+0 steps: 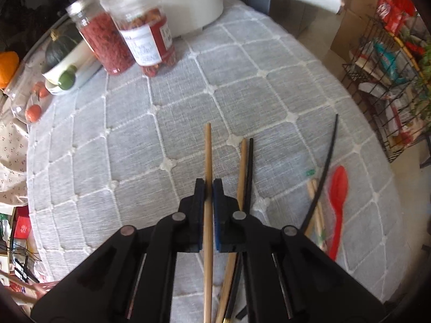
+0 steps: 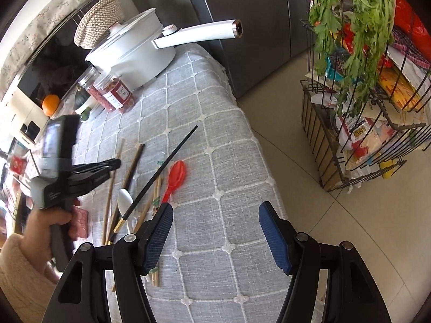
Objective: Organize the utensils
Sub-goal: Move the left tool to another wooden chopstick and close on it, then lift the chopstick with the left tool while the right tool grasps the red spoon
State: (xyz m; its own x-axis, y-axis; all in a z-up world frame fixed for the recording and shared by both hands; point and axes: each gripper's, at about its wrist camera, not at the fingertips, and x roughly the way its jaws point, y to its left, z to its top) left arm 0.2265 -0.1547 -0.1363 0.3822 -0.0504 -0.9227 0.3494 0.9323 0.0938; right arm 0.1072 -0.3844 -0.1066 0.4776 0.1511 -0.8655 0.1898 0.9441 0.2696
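My left gripper [image 1: 208,185] is shut on a wooden chopstick [image 1: 207,156] that points forward over the grey quilted tablecloth [image 1: 161,102]. Beside it lie another wooden chopstick [image 1: 242,169] and a black chopstick [image 1: 250,169]. Farther right are a long black chopstick [image 1: 327,161], paired wooden chopsticks [image 1: 312,193] and a red spoon [image 1: 339,185]. In the right wrist view the left gripper [image 2: 115,164] shows at left. My right gripper [image 2: 215,212] is open and empty above the cloth, near the red spoon [image 2: 176,175], black chopstick [image 2: 167,167] and a white spoon [image 2: 125,202].
Two jars of red food [image 1: 134,37] and a white pot with a long handle [image 2: 134,53] stand at the far end of the table. A plate of vegetables [image 1: 62,62] is at far left. A wire rack [image 2: 363,123] with packages and greens stands on the floor at right.
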